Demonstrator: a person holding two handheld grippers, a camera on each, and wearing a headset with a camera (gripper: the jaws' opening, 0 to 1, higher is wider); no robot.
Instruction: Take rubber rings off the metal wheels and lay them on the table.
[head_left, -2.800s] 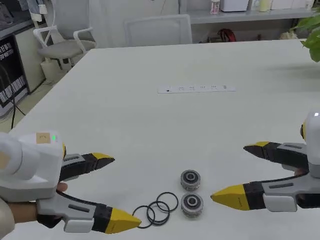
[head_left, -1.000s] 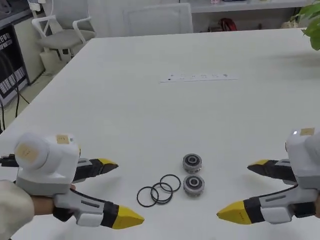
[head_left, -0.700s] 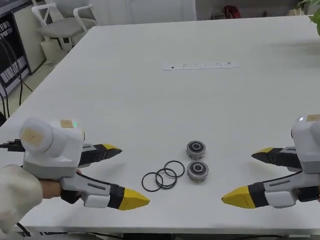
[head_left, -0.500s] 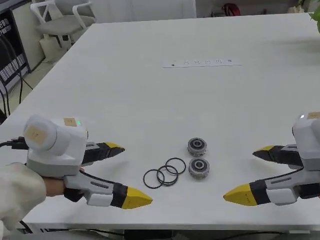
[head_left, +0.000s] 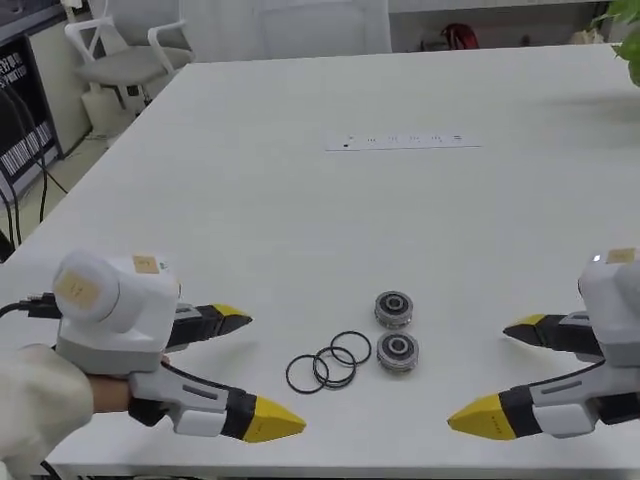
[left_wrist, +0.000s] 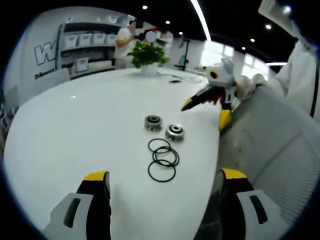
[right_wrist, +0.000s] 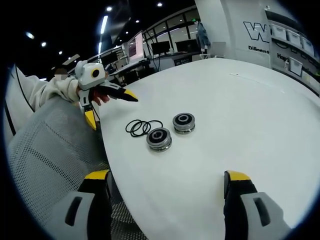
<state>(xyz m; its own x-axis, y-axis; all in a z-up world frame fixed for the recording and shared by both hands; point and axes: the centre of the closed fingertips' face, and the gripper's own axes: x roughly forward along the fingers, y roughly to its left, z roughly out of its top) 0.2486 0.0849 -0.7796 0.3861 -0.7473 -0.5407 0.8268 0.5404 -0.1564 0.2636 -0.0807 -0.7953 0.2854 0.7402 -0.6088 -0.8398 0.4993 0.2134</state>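
Left gripper: near left, just above the near edge of the table; jaws spread wide, nothing between them; tips aimed right toward the rings.
Rubber rings: three thin black loops, flat on the table, overlapping in a loose cluster; just left of the nearer wheel and apart from it; between the two grippers, closer to the left one.
Ring handling: likely very light, soft and floppy; apt to stretch, then snap back or flick away; probably grippy on metal, so calling for a peel rather than a slide. Best taken by pinching one short stretch of the band and rolling it outward over the rim.
Metal wheels: two small grooved discs with dark centres, lying flat, one just beyond the other, close together, not clearly touching; right of the rings. Too small to tell whether a ring sits in either groove.
Wheel handling: probably dense and stiff for the size, smooth, prone to roll if tipped on edge or to skid on the slick tabletop; safest clamped across the rim by one gripper while the other works the band.
Right gripper: near right, well apart from the wheels; jaws equally wide, empty; tips pointing left toward the wheels.
Task standing: judged far along, given three rings lying free.
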